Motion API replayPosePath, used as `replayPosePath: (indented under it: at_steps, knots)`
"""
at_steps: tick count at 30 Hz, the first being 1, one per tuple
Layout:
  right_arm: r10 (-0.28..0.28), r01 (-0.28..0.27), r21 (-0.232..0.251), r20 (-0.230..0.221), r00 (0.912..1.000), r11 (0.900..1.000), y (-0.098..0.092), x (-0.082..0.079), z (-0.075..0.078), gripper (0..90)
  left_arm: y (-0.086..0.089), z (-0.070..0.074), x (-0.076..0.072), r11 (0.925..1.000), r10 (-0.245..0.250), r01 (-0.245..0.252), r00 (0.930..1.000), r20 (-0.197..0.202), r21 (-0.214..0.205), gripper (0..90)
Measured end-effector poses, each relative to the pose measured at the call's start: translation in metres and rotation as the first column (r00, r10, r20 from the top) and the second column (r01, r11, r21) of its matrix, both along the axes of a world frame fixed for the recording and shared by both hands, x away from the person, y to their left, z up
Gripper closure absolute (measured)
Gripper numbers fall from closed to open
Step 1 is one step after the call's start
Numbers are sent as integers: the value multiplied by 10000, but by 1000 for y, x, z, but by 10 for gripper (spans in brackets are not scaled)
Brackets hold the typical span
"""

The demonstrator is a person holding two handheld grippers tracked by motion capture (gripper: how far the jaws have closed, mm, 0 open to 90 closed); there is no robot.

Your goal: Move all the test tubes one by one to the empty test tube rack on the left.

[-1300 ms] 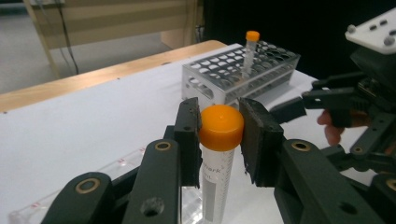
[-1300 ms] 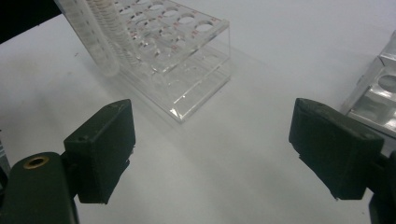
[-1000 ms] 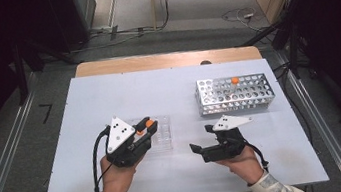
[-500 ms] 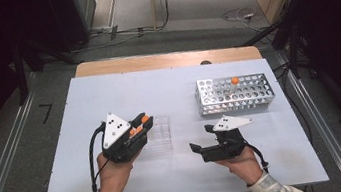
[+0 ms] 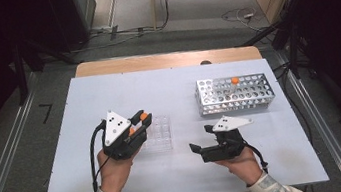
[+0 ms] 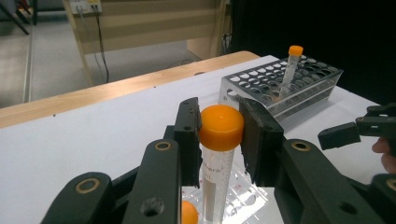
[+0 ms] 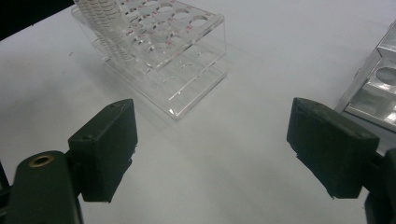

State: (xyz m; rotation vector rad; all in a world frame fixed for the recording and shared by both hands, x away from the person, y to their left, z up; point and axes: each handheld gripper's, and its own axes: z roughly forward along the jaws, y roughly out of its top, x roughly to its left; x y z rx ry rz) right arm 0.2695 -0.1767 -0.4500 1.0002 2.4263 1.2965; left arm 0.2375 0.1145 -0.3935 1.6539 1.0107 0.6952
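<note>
My left gripper (image 5: pixel 142 120) (image 6: pixel 220 140) is shut on the orange cap of a clear graduated tube (image 6: pixel 219 154), which it holds upright over the clear plastic rack (image 5: pixel 162 135) (image 6: pixel 245 198). The tube's lower end is hidden. A second orange cap (image 6: pixel 187 212) (image 5: pixel 132 130) shows just below the jaws. My right gripper (image 5: pixel 201 138) (image 7: pixel 229 149) stands open above the bare table, right of the clear rack (image 7: pixel 187 51). A graduated tube (image 7: pixel 100 18) stands in that rack's far corner. The metal rack (image 5: pixel 252 95) (image 6: pixel 308 88) holds one orange-capped tube (image 5: pixel 234 82) (image 6: pixel 293 58).
The white table top (image 5: pixel 157 85) runs to a wooden strip (image 5: pixel 163 60) at the far edge. The metal rack's corner (image 7: pixel 378 79) lies close to my right gripper's right jaw. Dark floor and cables surround the table.
</note>
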Motion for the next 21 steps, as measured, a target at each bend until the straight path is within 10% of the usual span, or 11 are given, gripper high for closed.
replayPosePath:
  at_steps: [21]
  knots:
    - [60, -60, -73, -11, 10000, 10000, 0, 0, -1, 152, -7, -26, 2, 9982, 138, -120, 9995, -299, 584, 698]
